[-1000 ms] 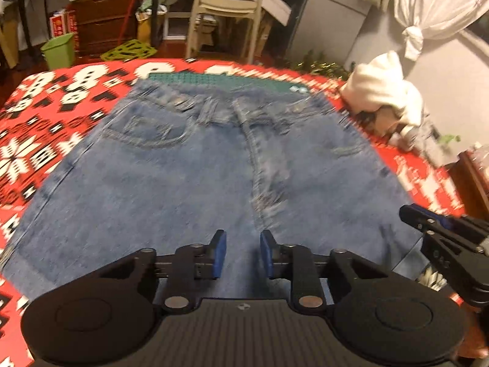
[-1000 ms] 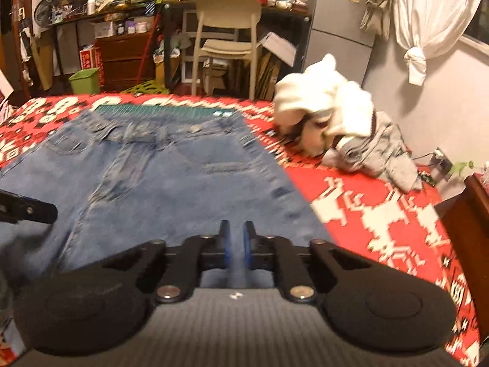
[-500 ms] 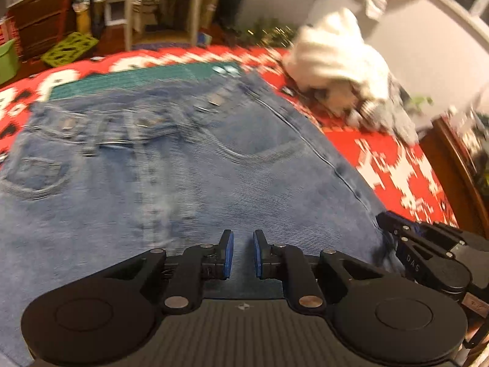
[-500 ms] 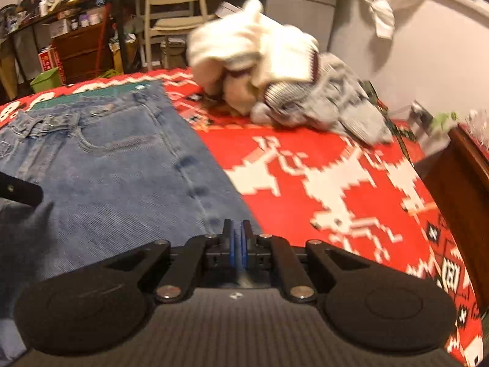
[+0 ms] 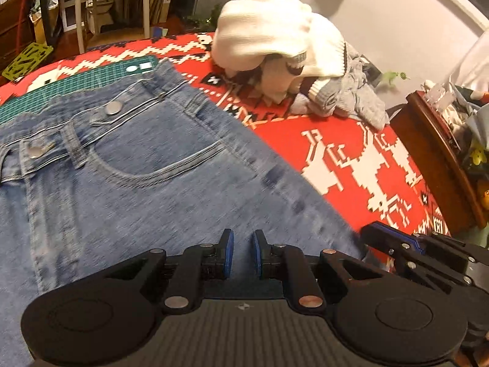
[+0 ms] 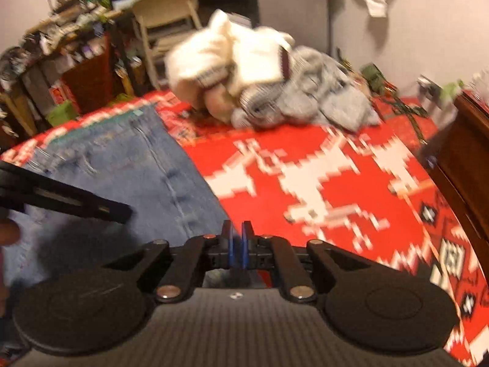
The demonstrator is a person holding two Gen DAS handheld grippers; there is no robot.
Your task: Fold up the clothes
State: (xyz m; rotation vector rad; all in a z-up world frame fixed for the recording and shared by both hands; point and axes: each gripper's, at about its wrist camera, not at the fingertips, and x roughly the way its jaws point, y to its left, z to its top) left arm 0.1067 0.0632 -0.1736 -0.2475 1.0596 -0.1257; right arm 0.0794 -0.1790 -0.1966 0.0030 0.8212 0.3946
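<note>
The support surface is covered by a red-and-white patterned cloth (image 5: 351, 153), on which lie a green cutting mat (image 5: 76, 82), blue denim jeans (image 5: 137, 183) overlapping the mat, and a heap of white and grey garments (image 5: 290, 55).

Faded light-blue denim jeans (image 5: 146, 189) with silver metal buttons lie on a red cloth with white and black pixel-like motifs (image 5: 351, 165). A cream-white knitted sweater with dark trim (image 5: 269, 27) tops a grey crumpled garment (image 5: 357, 98). A green gridded mat (image 5: 76, 82) shows beyond the jeans.
</note>
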